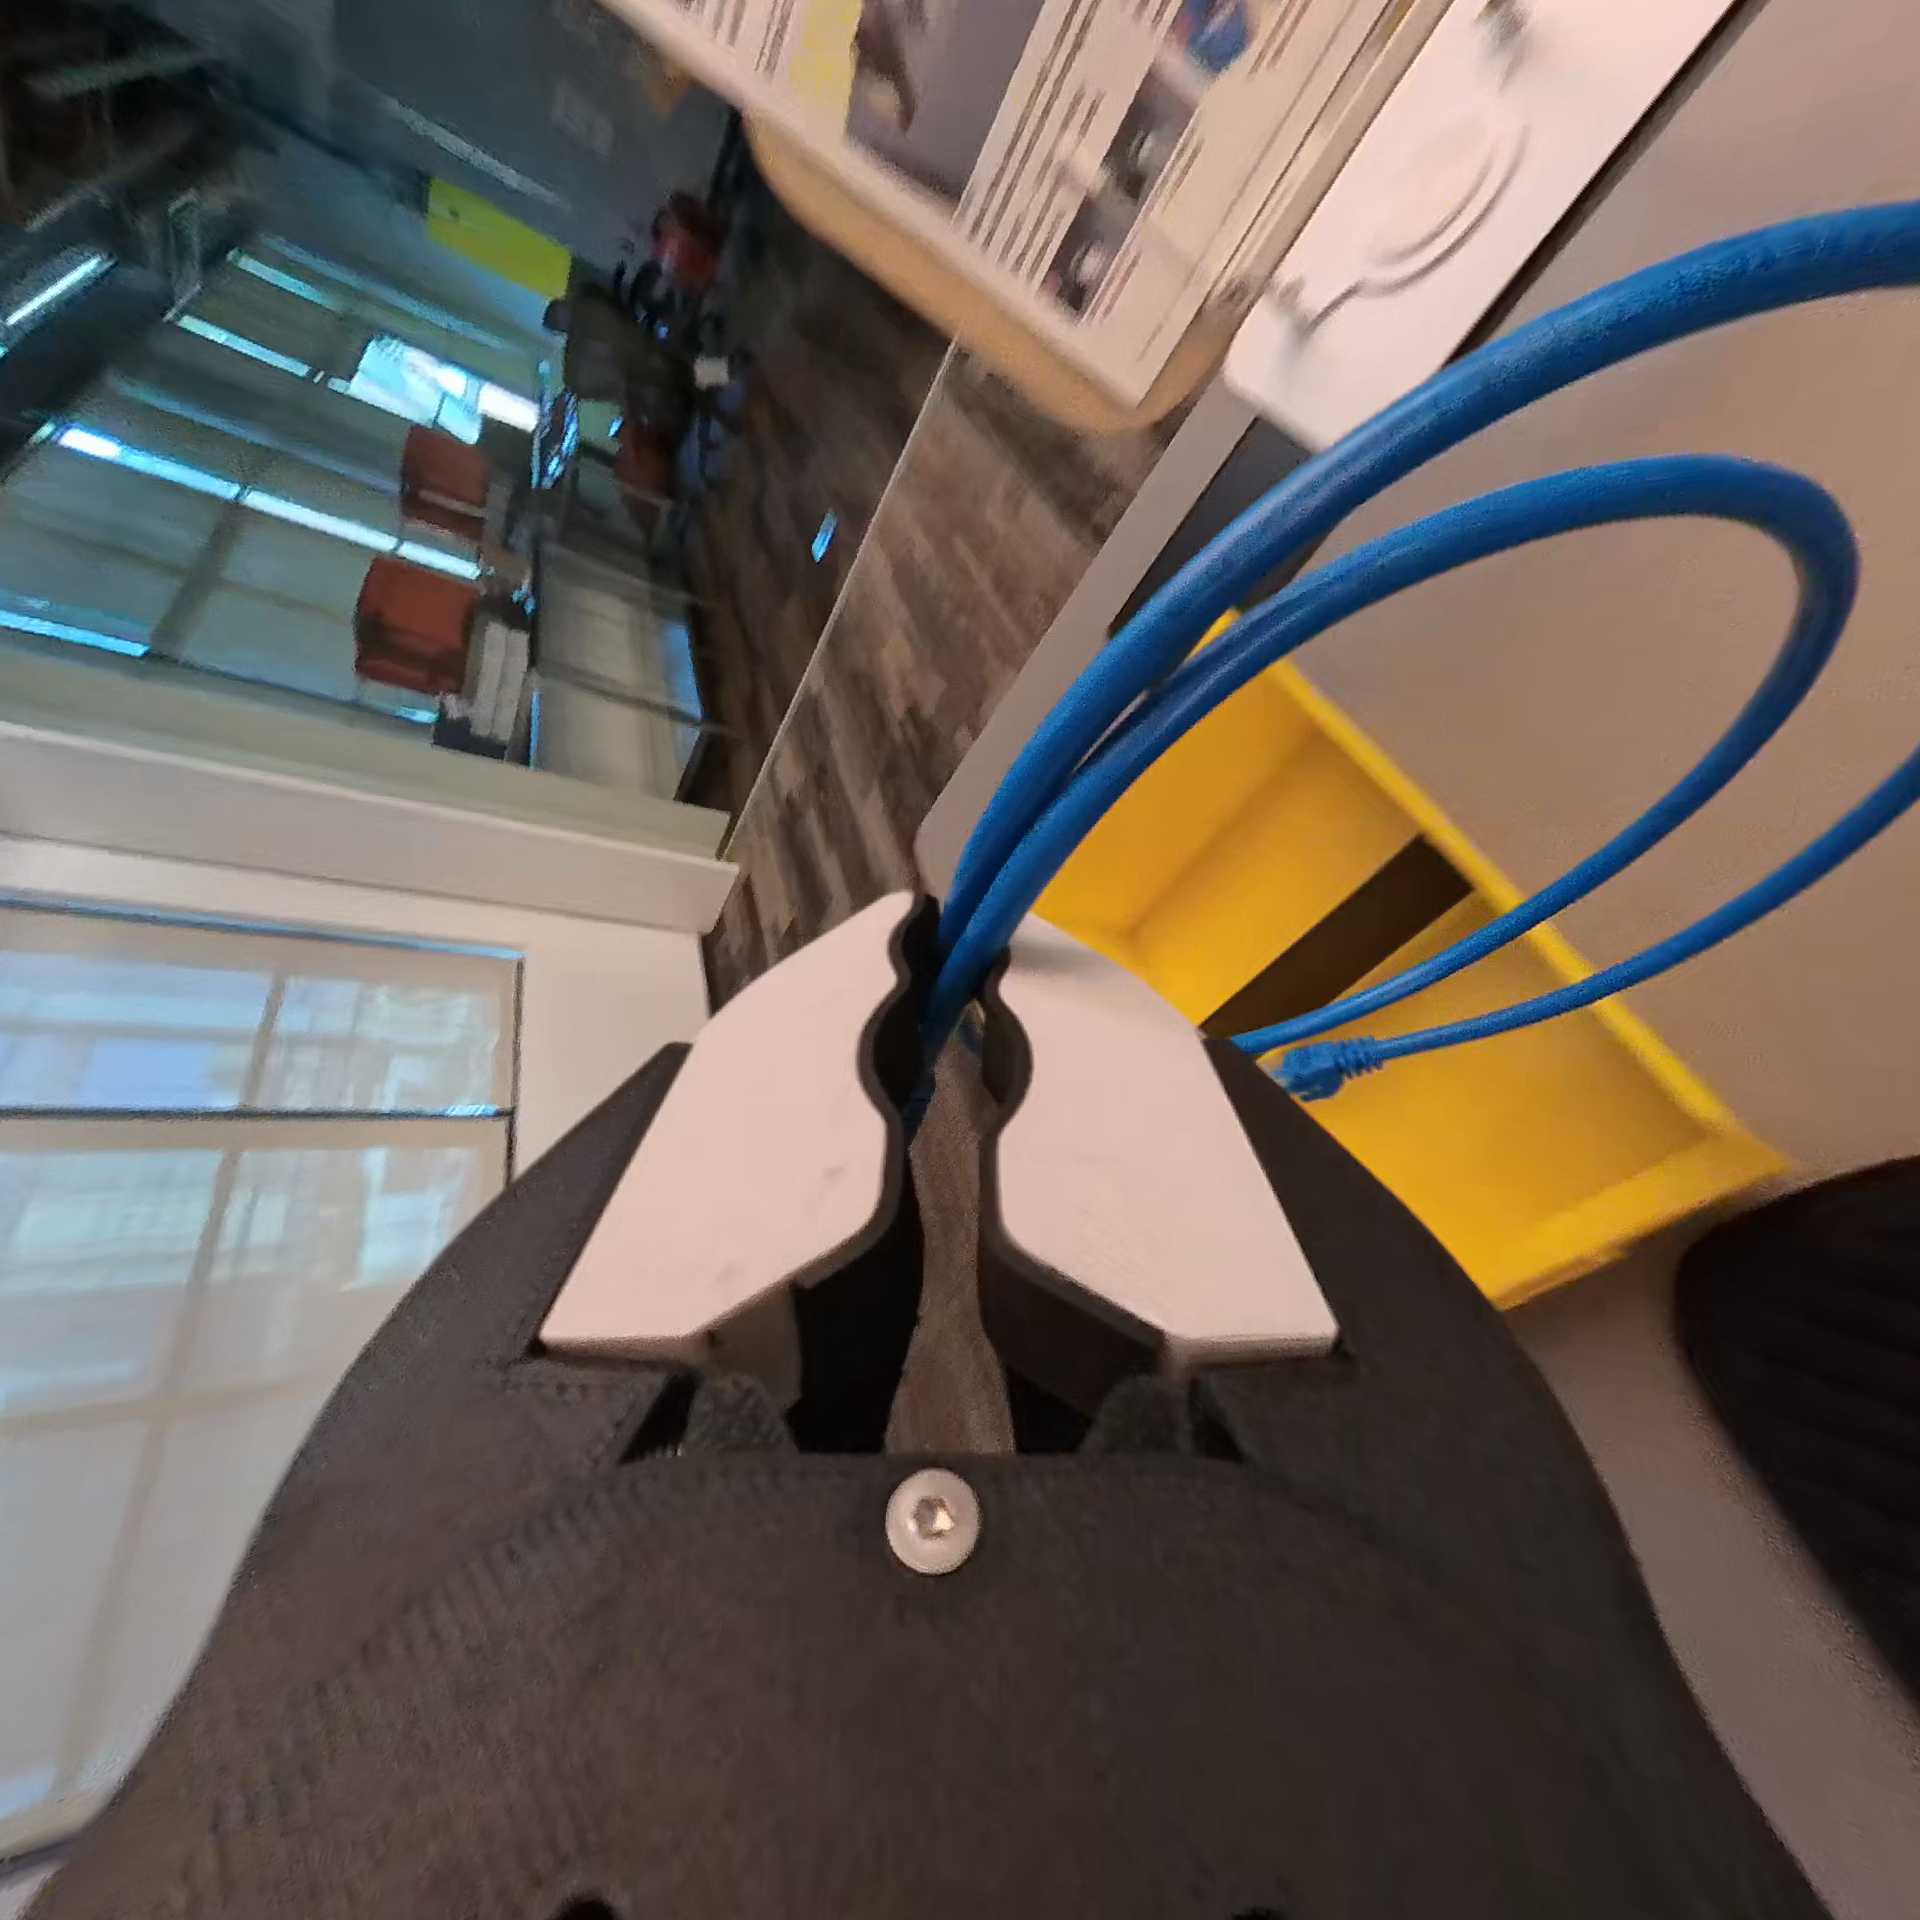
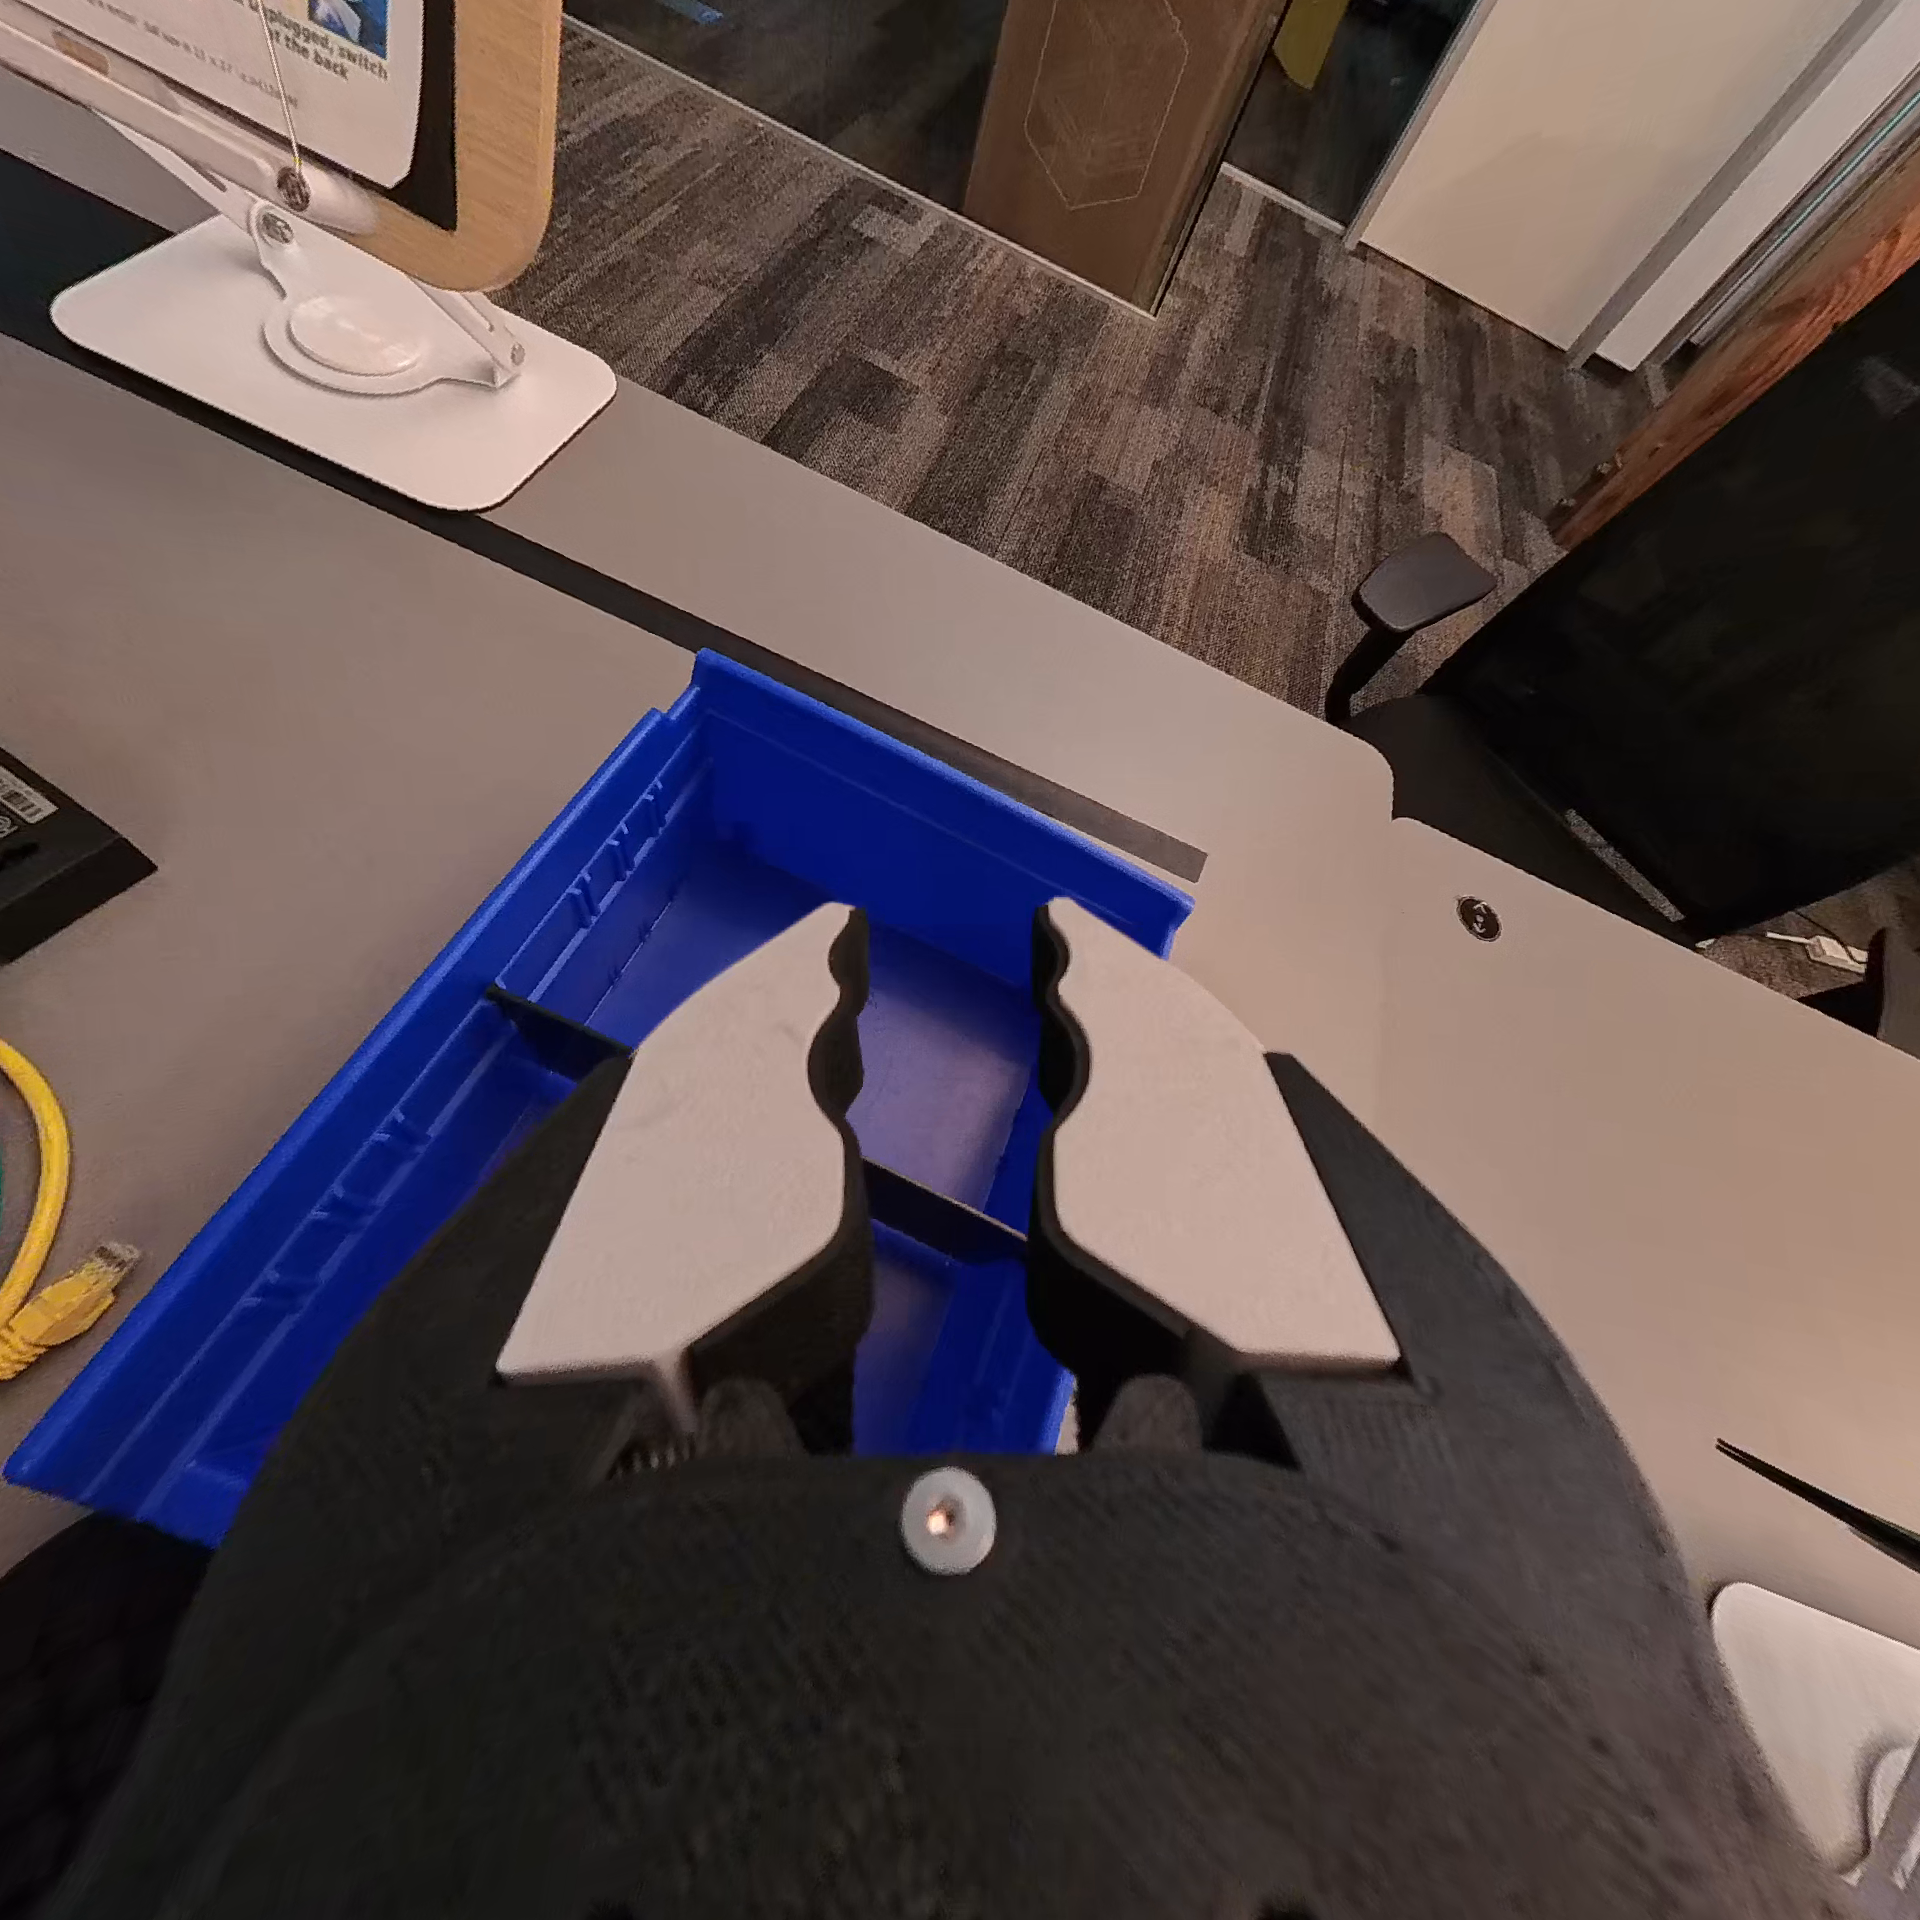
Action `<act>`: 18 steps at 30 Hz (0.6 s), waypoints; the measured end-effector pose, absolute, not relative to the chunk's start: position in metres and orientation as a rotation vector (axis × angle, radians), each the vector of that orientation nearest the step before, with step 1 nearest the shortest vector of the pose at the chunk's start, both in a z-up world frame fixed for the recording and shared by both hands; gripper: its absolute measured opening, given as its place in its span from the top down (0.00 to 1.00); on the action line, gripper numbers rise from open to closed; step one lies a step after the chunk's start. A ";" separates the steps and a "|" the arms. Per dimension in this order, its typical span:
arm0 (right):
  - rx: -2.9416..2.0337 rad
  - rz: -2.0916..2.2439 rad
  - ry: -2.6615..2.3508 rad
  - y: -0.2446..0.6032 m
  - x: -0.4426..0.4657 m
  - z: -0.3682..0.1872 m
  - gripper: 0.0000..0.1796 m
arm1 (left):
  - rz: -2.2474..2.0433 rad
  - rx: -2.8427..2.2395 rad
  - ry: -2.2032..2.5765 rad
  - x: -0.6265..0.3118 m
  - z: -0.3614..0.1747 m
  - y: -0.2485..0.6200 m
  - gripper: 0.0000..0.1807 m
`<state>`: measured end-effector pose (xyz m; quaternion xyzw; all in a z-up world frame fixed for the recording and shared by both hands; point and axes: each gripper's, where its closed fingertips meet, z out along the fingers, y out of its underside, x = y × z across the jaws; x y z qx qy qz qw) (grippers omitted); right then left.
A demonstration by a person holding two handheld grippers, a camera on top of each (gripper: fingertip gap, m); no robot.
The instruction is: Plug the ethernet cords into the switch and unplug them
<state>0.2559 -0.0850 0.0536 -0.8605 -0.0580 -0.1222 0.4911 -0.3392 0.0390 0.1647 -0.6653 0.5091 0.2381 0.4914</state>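
Note:
My left gripper [image 1: 951,951] is shut on a blue ethernet cord [image 1: 1455,540] and holds it up in the air, rolled on its side. The cord loops out to the right, and one blue plug [image 1: 1314,1070] hangs over a yellow bin [image 1: 1351,883]. My right gripper [image 2: 945,940] is open and empty, hovering over a blue bin [image 2: 904,821] with black dividers. A yellow ethernet cord [image 2: 42,1195] with its plug [image 2: 73,1299] lies on the grey table at the far left. A black box corner [image 2: 52,852], perhaps the switch, shows at the left edge.
A white monitor stand [image 2: 343,353] sits at the back left of the grey table [image 2: 312,644]. A black office chair [image 2: 1610,707] stands past the table's far right edge. The table edge drops to patterned carpet [image 2: 1039,364]. A dark rounded object [image 1: 1808,1351] is at right. My right fingertips sit around 60 centimeters from my left ones.

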 end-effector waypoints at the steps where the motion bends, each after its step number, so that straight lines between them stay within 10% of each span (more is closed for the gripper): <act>1: -2.094 -0.298 -0.140 -0.085 0.256 0.053 0.82 | 0.529 -1.601 1.264 -0.324 0.162 0.029 0.97; 18: -2.115 -0.234 -0.163 -0.084 0.255 0.043 0.82 | 0.175 -1.632 1.906 -0.155 -0.003 -0.068 0.97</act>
